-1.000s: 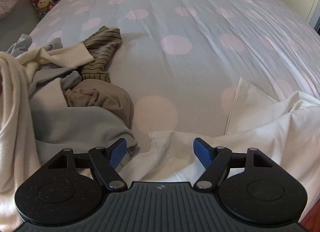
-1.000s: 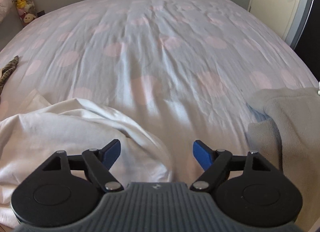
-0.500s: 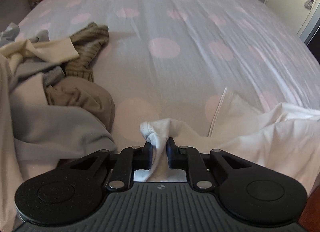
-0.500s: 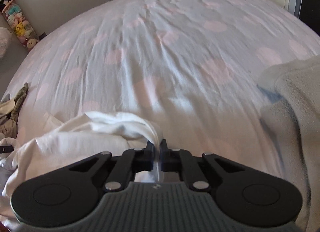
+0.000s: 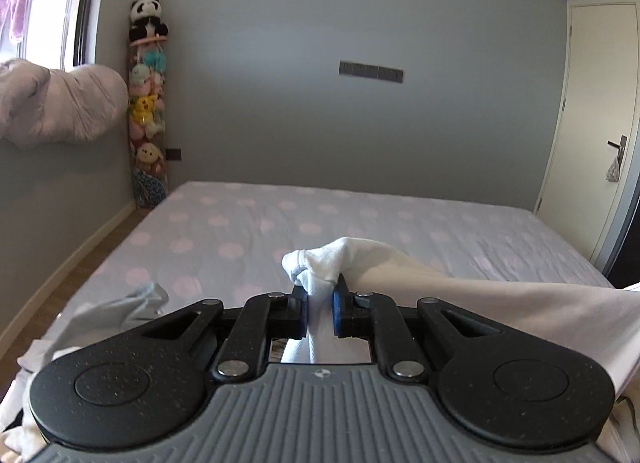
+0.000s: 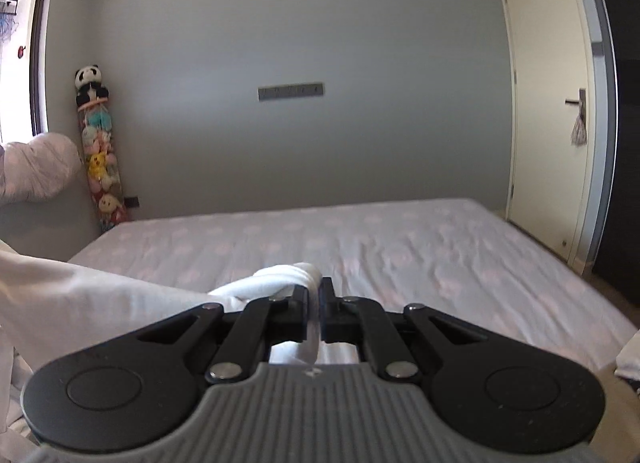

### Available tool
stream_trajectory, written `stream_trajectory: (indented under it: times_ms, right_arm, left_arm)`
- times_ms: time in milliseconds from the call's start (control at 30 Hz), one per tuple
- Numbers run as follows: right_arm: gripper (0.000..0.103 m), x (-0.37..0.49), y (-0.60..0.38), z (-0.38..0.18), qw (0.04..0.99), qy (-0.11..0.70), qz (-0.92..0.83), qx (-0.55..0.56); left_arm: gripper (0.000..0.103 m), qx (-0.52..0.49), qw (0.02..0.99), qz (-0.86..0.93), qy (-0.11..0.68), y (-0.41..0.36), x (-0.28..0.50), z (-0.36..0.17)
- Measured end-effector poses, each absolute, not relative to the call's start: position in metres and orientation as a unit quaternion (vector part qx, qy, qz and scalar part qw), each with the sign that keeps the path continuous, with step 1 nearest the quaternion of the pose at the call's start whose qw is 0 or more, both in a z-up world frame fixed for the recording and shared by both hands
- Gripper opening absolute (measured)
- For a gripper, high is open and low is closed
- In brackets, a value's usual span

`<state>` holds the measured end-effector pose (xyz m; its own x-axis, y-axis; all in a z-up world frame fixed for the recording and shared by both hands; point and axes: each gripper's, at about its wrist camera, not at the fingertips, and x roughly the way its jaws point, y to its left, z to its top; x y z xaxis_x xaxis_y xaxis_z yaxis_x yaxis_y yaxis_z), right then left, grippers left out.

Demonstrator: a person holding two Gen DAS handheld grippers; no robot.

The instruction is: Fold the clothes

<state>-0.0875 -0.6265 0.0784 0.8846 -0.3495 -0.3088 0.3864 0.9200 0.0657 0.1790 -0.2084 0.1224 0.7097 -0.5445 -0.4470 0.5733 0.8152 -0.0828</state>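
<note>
Now, through the left wrist view, we have our left gripper (image 5: 321,301) clenched on a bunched corner of the white garment (image 5: 460,295). The cloth is pinched between the two fingers (image 5: 298,309), a knot of it bulging just past their tips, and a strip of it runs down through the gap toward the gripper body. From the pinch the garment stretches off to the right edge of the view, raised above the bed (image 5: 240,231) with its pale sheet dotted in pink. We count one white garment here. At lower left a light grey piece of clothing (image 5: 120,305) lies on the bed, blurred, with more pale cloth under the gripper body that we cannot sort out. Against the grey wall stands one tall column of plush toys (image 5: 147,111), a panda on top, and one cream door (image 5: 596,123) is at right.

Through the right wrist view, we hold our right gripper (image 6: 315,309) clamped on another gathered corner of the same white garment (image 6: 100,295). The fabric sits between the two fingers (image 6: 300,311), rolled just over their tips, and spreads away to the left edge of the view, lifted over the bed (image 6: 420,247). One plush column (image 6: 98,151) and one door (image 6: 548,111) show again. At the lower right edge, a sliver of pale cloth (image 6: 628,359) is too cut off to name.
</note>
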Motion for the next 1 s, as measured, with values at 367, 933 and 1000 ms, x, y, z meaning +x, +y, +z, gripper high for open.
stream_trajectory:
  times_ms: [367,933,1000]
  right_arm:
    - [0.007,-0.102,-0.629,-0.025,0.920,0.357,-0.133,0.092]
    - [0.039,-0.152,-0.600,-0.068,0.860,0.504,-0.085,-0.006]
    - [0.042,-0.153,-0.603,-0.058,0.865,0.494,-0.087,-0.013]
  left_arm:
    - [0.009,0.102,0.830,-0.296,0.461,-0.171,0.166,-0.002]
    - [0.047,0.214,0.738,-0.321,0.553,-0.150,0.119,-0.049]
    - [0.048,0.214,0.742,-0.330,0.542,-0.153,0.120,-0.041]
